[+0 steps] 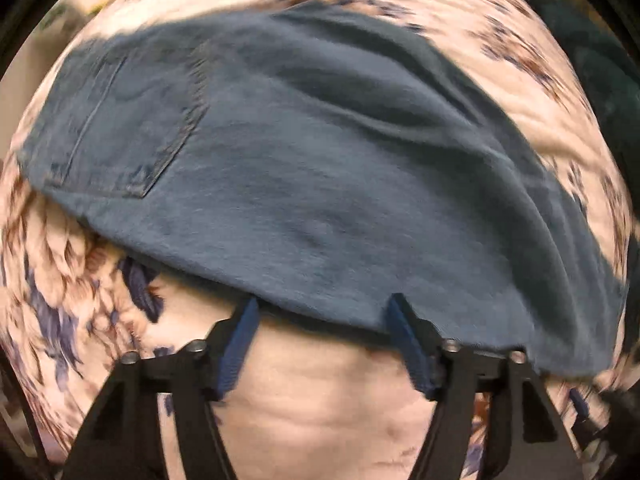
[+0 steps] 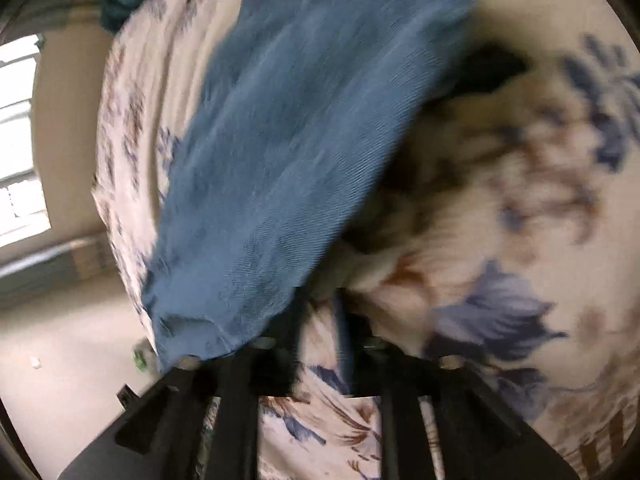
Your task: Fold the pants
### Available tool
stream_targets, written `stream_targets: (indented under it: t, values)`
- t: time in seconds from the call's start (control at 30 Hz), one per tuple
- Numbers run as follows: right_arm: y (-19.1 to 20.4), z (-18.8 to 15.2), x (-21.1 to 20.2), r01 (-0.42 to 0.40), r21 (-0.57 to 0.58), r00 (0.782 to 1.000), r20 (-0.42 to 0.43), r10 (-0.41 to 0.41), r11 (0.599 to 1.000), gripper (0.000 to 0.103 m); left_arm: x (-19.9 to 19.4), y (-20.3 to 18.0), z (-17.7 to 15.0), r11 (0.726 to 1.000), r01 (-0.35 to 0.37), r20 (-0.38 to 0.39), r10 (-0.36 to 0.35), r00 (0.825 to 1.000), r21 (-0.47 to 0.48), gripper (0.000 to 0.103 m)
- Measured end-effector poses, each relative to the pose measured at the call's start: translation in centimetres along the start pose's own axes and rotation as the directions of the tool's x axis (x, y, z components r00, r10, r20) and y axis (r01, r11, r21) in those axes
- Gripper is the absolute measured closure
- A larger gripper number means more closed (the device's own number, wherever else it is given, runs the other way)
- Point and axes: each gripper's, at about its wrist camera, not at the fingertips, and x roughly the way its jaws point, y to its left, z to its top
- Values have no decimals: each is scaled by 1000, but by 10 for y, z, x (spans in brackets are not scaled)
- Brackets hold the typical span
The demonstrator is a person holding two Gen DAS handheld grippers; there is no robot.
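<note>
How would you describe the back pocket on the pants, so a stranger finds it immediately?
On the flowered bedspread lie blue denim pants. Toward their left end in the left wrist view is the back pocket, the only stitched patch on otherwise plain cloth.

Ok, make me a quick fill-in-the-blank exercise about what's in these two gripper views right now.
1. The pants are made of blue ____.
2. They lie on a bedspread printed with a ____ pattern.
3. In the left wrist view, a back ____ shows on the upper left of the pants.
4. The left tool has its fingers spread ____ at the pants' near edge.

Missing words: denim; floral; pocket; open
</note>
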Motion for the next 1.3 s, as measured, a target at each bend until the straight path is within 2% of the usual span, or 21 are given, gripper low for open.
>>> stream_targets:
  t: [0.03,0.07,0.13,0.17,0.23,0.3,0.37,0.43,0.47,0.5,0.57,0.6,0.67,0.7,0.8,0.87,0.93,1.1,1.2,1.3]
  values:
    - [-10,1,-12,-22,29,998,62,20,999,32,-1,-8,-2,1000,3,4,-3,1000,22,33]
    - [-20,2,-17,-39,60,994,103,33,997,24,0,-15,-3,999,5,3,-5,1000,43,29]
    - [-39,10,-22,-109,151,981,175,82,982,24,3,-27,-5,997,19,-6,-18,1000,69,26]
    - [-53,19,-20,-171,193,969,211,129,966,24,5,-30,-4,997,25,-9,-24,1000,72,24]
    - [-65,38,-11,-291,230,931,290,220,929,23,8,-39,-4,997,17,-5,-17,1000,81,17]
    - [-59,52,1,-348,226,907,327,265,910,23,9,-47,-4,996,30,-5,-29,1000,87,12]
    - [-41,62,6,-396,131,876,349,332,909,28,8,-52,-4,995,27,-3,-27,1000,93,4]
    - [-22,71,16,-368,79,889,322,326,926,43,10,-57,2,995,31,-2,-31,1000,98,4]
    - [-14,76,23,-358,54,894,308,326,932,80,9,-59,1,994,25,0,-25,1000,105,4]
    - [-7,83,30,-312,38,914,283,289,949,95,11,-65,2,993,13,5,-13,1000,115,4]
    - [-3,96,33,-268,37,929,274,248,963,97,10,-70,2,991,7,9,-8,1000,133,4]
    - [-2,99,26,-267,37,923,298,244,963,97,10,-73,4,990,7,12,-9,1000,139,4]
    - [-2,105,11,-302,43,896,355,268,952,97,9,-78,9,989,6,31,-11,999,151,4]
    - [-2,106,13,-315,63,895,353,274,947,97,6,-76,10,988,2,41,-8,999,155,4]
    - [14,102,14,-238,9,911,350,220,971,97,1,-64,13,990,5,51,-13,999,141,4]
    - [33,98,4,-207,-42,911,357,209,977,97,-1,-49,17,993,23,48,-29,998,117,4]
    - [52,80,-12,-166,-115,906,374,198,979,97,-1,-35,24,994,23,44,-28,999,102,4]
    - [153,25,-29,2,-305,898,419,132,952,97,-16,23,48,999,19,60,-22,998,48,4]
    - [210,-19,-25,101,-389,892,443,90,916,97,-31,70,64,1000,28,64,-28,998,1,4]
    - [272,-75,9,198,-483,893,447,46,853,97,-51,119,77,998,42,87,-38,996,-39,4]
